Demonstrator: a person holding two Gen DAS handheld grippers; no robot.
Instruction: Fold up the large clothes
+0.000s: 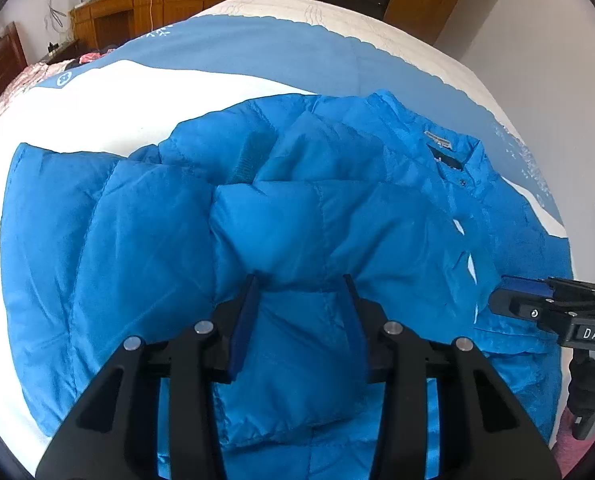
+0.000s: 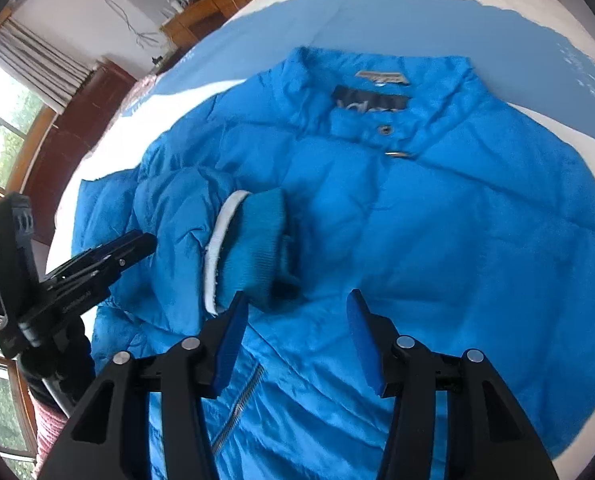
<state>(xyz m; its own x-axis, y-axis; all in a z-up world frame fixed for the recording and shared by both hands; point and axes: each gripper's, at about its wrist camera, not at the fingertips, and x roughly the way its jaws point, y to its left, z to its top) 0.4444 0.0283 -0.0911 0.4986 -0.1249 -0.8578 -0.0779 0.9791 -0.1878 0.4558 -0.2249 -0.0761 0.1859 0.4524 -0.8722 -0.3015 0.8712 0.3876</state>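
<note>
With both the left tongs (image 1: 303, 278) and right tongs (image 2: 297, 300) parted and empty, the sleeve (image 2: 201, 216) folded across the slippery jacket (image 2: 437, 216) could be dragged loose.

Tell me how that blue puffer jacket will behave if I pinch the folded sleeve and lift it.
The jacket looks shiny, so probably slippery. Its quilted padding suggests it is light and floppy. The sleeve with the ribbed cuff would likely sag and unfold.

Both wrist views close above, angled steeply down; share blue jacket (image 1: 297, 208) collar, folded sleeve.
</note>
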